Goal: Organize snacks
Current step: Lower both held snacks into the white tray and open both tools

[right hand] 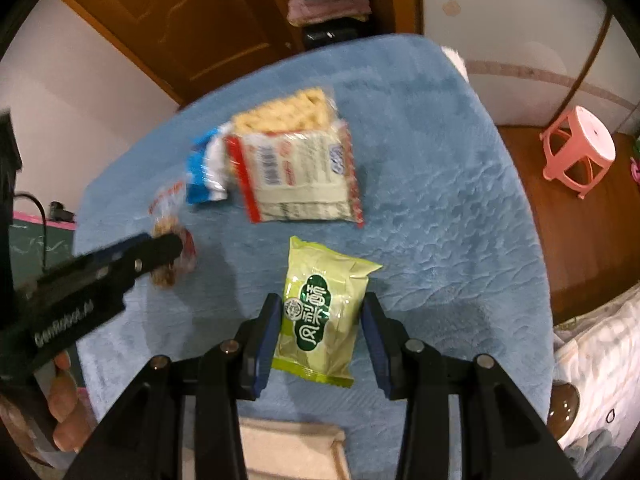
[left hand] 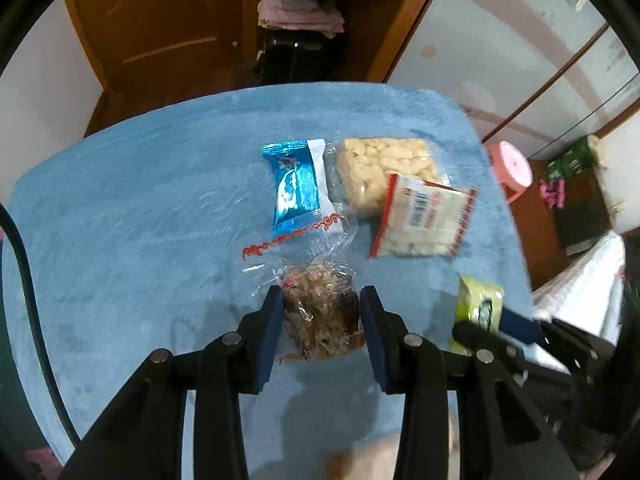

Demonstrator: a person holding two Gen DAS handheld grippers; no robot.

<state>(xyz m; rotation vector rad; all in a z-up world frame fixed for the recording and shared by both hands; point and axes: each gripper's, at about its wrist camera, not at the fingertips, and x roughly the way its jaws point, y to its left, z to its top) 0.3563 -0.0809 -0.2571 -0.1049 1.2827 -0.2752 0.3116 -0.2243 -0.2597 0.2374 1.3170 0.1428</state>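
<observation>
Counter (left hand: 120, 208) is covered w/ a fuzzy blue plush cloth, rounded corners.

Left tool (left hand: 322, 312): black linkage arms, blue flat pads. Its pads sit tight on both sides of a clear crinkly packet of brown snack (left hand: 320, 308), so it's gripping that; packet's long axis runs away from the tool, its clear sealed end w/ red trim pointing toward the far pile. In the right wrist view the same tool (right hand: 170, 252) comes in from the left edge, a hand (right hand: 64, 408) behind it, the brown packet blurred at its tip.

Beyond it, mid-counter: a shiny blue foil packet (left hand: 298, 188), long axis running front to back, touching a clear square bag of pale puffed pieces (left hand: 380, 168). Overlapping that bag's near corner is a flat white packet w/ red edges (left hand: 424, 220) and a barcode, tilted.

Right tool (right hand: 320, 336): same build, pads closed onto the sides of a glossy green pillow packet (right hand: 324, 312) w/ a dark green label; long axis points away from the tool, towards the white packet, near it but apart.

Off the counter at right, a pink plastic stool (right hand: 580, 148) on wood floor.
</observation>
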